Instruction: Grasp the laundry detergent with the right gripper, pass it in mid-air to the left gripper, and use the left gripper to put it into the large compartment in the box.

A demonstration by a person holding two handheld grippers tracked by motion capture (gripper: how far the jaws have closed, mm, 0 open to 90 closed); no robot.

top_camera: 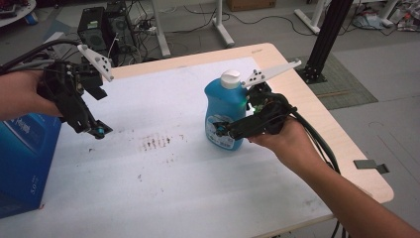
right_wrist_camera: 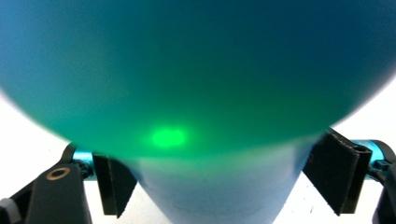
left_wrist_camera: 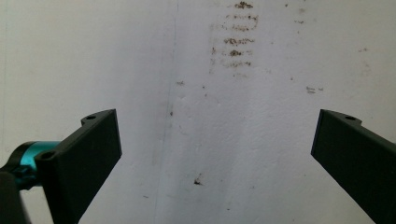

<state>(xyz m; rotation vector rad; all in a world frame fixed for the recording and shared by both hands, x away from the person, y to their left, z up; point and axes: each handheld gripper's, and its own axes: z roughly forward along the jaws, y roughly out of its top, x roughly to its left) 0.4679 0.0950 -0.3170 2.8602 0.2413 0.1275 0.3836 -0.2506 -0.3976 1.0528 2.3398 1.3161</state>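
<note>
— What is on the table at this moment?

— A blue bottle [top_camera: 224,115] with a white cap [top_camera: 230,79] stands upright on the white foam sheet [top_camera: 163,178] that covers the wooden table [top_camera: 327,129], right of the middle. Its label faces the person's side.

— And the right hand?

— The right gripper [top_camera: 221,130], held from below by the person's right hand [top_camera: 285,141], lies level against the bottle's lower half. In the right gripper view the blue bottle [right_wrist_camera: 201,79] sits squarely between the two black jaws, one on each flank, with a green light spot glowing on its wall. The jaws stand close by its sides; whether they press the plastic or stop just short of it, I cannot tell from here.

— The left one?

— The left gripper [top_camera: 97,130] hangs above the sheet at the left side of the table, well apart from the bottle, tips pointed down. In the left gripper view its jaws are spread wide with nothing between them but the foam sheet [left_wrist_camera: 210,140] and a patch of brown smudges [left_wrist_camera: 238,35].

— Anything else nearby?

— A blue carton [top_camera: 22,158] sits at the table's left edge, below the left hand [top_camera: 20,94]. The same brown smudges [top_camera: 156,142] mark the foam between the two grippers.
</note>
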